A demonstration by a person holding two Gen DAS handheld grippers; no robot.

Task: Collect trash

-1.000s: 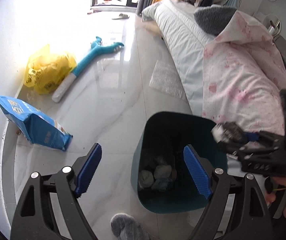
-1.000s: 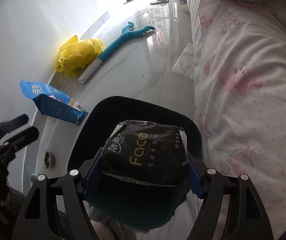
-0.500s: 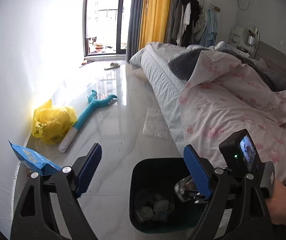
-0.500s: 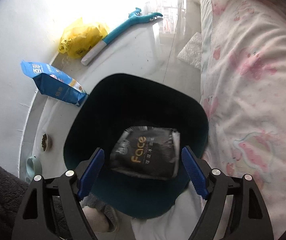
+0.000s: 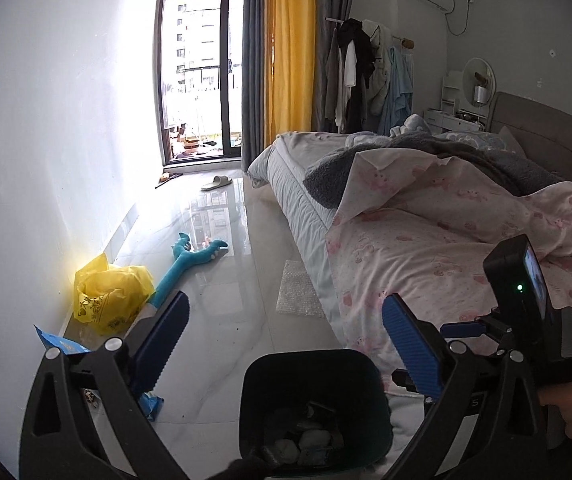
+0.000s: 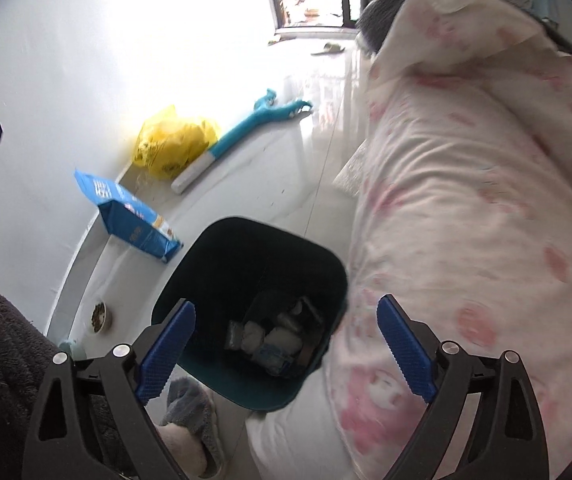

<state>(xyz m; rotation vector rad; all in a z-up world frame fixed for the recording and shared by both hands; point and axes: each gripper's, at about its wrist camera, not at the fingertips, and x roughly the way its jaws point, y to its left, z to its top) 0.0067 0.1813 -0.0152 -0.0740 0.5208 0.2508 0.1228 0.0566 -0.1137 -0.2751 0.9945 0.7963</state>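
Note:
A dark teal bin (image 5: 314, 360) (image 6: 246, 228) stands on the pale floor beside the bed. White wads and a dark packet (image 6: 274, 336) lie at its bottom. My right gripper (image 6: 286, 316) hangs above the bin, its jaws opening with nothing between them. My left gripper (image 5: 284, 320) is higher, pointing across the room, jaws also opening and empty. On the floor by the wall lie a yellow plastic bag (image 5: 110, 300) (image 6: 174, 144), a blue packet (image 5: 62, 344) (image 6: 130, 220) and, by the bed, a bubble-wrap sheet (image 5: 298, 292).
A bed with a pink patterned quilt (image 6: 466, 200) (image 5: 426, 240) fills the right side. A teal long-handled toy (image 5: 190, 264) lies on the floor. A small bowl (image 6: 100, 316) and a grey slipper (image 6: 190, 412) sit near the bin. A slipper (image 5: 216, 182) lies by the balcony door.
The black tissue pack left my right gripper and dropped into the bin; that gripper opened wider and rose. My left gripper rose and tilted up, showing more of the room.

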